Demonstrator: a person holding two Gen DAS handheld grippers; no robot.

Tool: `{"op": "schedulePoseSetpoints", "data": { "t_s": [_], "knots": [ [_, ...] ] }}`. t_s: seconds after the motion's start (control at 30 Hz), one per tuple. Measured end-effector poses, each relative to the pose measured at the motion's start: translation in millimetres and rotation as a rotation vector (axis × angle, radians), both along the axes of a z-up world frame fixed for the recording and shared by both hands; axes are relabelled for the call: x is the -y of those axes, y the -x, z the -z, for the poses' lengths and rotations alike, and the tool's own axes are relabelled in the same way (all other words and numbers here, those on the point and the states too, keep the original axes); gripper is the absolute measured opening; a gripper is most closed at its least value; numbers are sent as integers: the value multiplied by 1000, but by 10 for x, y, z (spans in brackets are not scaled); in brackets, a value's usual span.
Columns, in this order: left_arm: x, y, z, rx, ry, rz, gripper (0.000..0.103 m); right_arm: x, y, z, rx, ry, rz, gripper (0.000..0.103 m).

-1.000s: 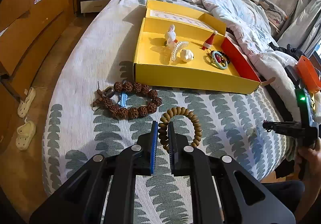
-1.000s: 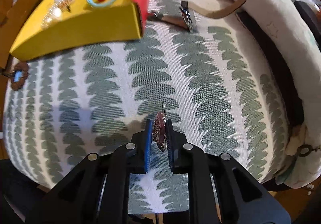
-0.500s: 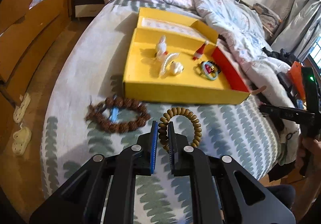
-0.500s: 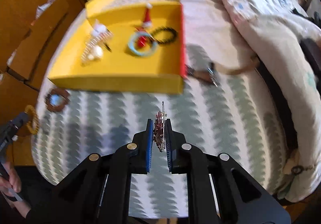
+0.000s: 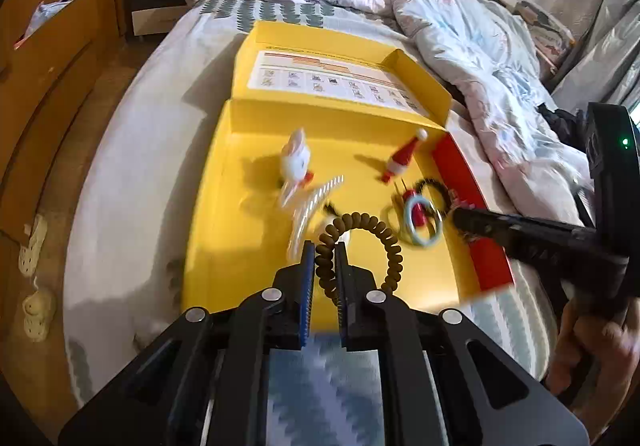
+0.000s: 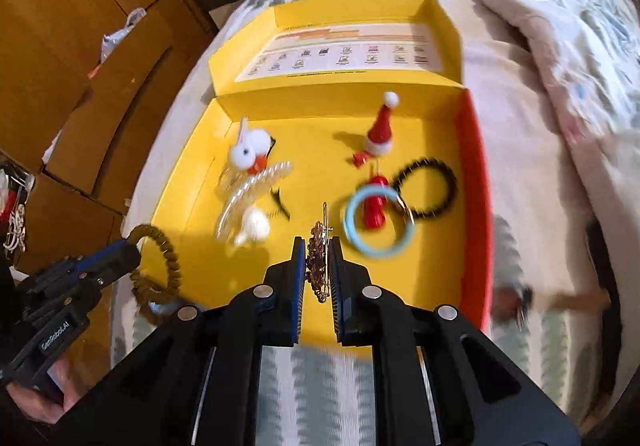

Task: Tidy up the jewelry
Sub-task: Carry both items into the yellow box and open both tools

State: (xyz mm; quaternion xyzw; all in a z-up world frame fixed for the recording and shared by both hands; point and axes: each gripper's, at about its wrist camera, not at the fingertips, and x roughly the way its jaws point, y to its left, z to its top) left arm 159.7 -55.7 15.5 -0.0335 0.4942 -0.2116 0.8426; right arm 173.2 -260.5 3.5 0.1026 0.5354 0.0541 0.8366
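Two hand-held grippers hover over the open yellow box point(image 6: 188, 182) on the bed, each carrying a piece apparently bound for the hair clips, rings and black bracelet point(image 6: 425, 187) already gathered inside. The left gripper point(image 5: 323, 246) has its jaws clenched on a brown beaded bracelet point(image 5: 370, 224) above the box's near edge; the right gripper point(image 6: 317, 242) has its jaws pinching a gold-pinned brooch point(image 6: 318, 246) over the box floor, beside the blue ring point(image 6: 378, 220)

Both claws pointed steeply downward. The left claw point(image 5: 323, 246) was clamped tight, its jaws nearly meeting; the right claw point(image 6: 317, 244) was likewise pinched closed. A bare hand point(image 5: 592, 350) gripped the right claw's handle from below.
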Motion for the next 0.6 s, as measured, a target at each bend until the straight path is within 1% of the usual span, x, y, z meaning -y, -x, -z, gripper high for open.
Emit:
{"op": "schedulePoseSetpoints", "data": {
  "t_s": [0.07,0.13,0.17,0.27,0.37,0.47,0.57,0.6],
  "knots": [
    [138,-220,66,-15,-15,-10,10,15,-214,95,-17,12,1,13],
    [245,-391,135,-31,-28,-14,10,32,-342,153,-15,3,-4,13],
    [315,-470,166,-36,-35,-13,10,43,-432,222,-31,2,-10,13],
    [493,-626,245,-31,-54,11,10,60,-622,380,-51,32,-10,13],
    [570,-750,384,-30,-85,3,10,74,-763,559,-77,37,-17,13],
    [625,-862,570,-46,-102,4,10,70,-858,657,-83,42,-19,13],
    [647,-901,661,-20,-142,5,11,32,-930,726,-81,60,-28,15],
    [647,-911,673,-22,-139,5,11,13,-949,743,-76,73,-29,17]
  ]
}}
